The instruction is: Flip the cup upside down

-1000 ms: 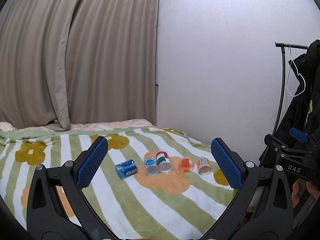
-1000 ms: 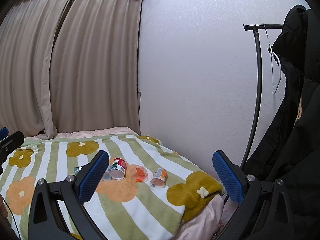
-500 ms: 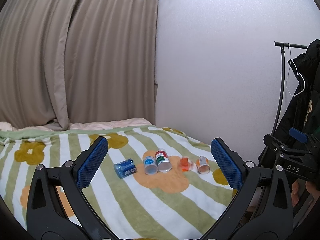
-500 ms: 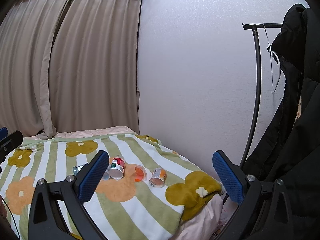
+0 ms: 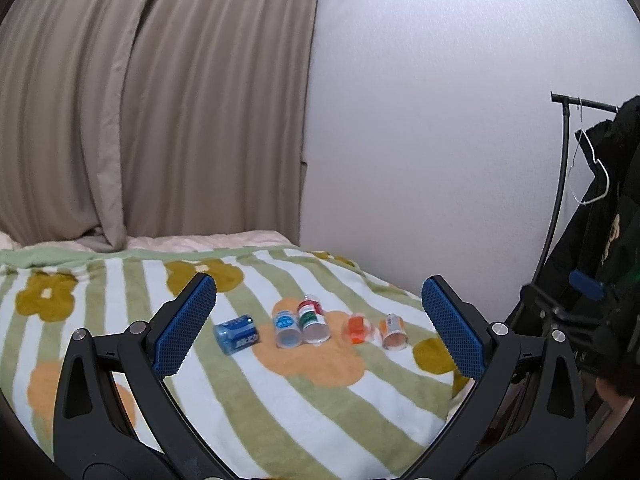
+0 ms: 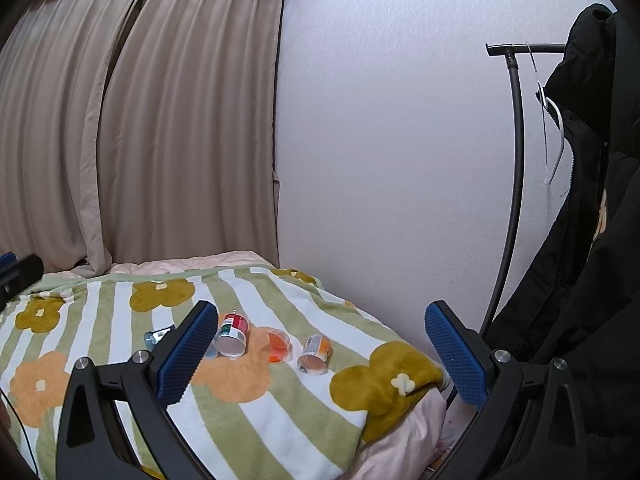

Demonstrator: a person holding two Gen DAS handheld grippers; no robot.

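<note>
Still far off: five small cups point(image 5: 308, 323) lie on their sides in a row on the striped blanket point(image 5: 320, 392), mouths toward me. Left gripper point(image 5: 320, 328) and right gripper point(image 6: 320, 352) both spread wide, empty, lining up an approach.

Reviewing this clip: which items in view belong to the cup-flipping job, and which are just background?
Job items: five small cups lying on their sides on the blanket: blue cup, light-blue cup, red-and-green cup, orange cup, orange-and-white cup; left gripper, right gripper, both open.

Background: curtains, coat rack, black coat.
</note>
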